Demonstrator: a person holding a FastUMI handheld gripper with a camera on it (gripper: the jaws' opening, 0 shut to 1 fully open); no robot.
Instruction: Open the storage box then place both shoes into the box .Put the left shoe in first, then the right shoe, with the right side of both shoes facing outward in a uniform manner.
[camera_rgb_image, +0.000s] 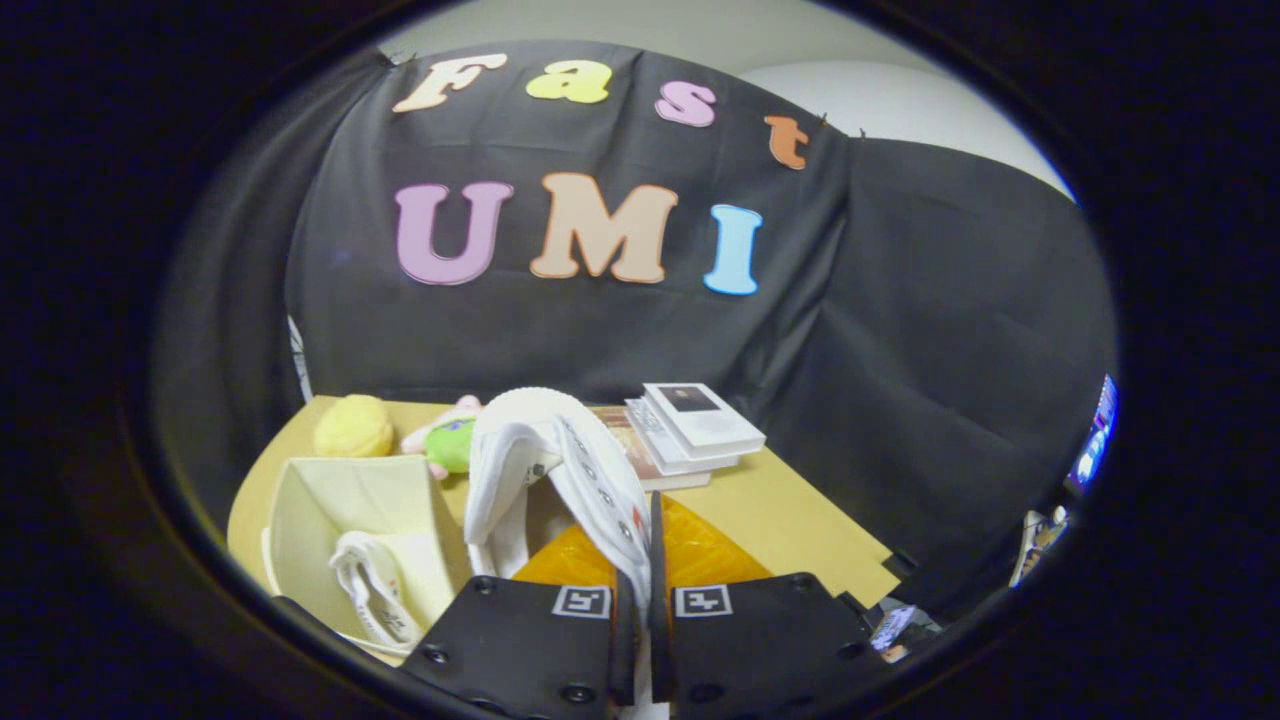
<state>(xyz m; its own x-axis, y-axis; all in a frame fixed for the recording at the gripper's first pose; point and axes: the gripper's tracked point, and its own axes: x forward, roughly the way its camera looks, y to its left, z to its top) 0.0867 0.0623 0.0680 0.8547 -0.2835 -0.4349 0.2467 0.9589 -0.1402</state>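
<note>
The hand-held gripper (640, 590) has its two fingers pressed close together, pinching a thin edge of a white shoe (560, 470) between them. That shoe rises straight up from the fingers and leans a little away from them, lifted above the surface (800, 520). Its row of dark eyelets runs along the side nearest the fingers, and its ribbed sole curves over the top. The part of the shoe held between the fingers is narrow, and the rest of it spreads out wider just ahead of them and to their left.

To the left of the fingers stands the storage box (340, 500), cream-coloured and open, with its inner walls showing. A second white shoe (375, 590) lies inside it, low in the box and close to the gripper's left finger. The held shoe is beside the box, not within it, near the box's right wall.

Beneath the held shoe, just ahead of the fingers, an orange mat (700, 555) lies on the tan surface. Beyond the box sit a yellow plush toy (353, 426) and a green and pink plush toy (447, 440), side by side near the far edge of the surface. Beyond the fingers and to the right, a stack of books (690, 430) rests on the surface near the black cloth wall.
</note>
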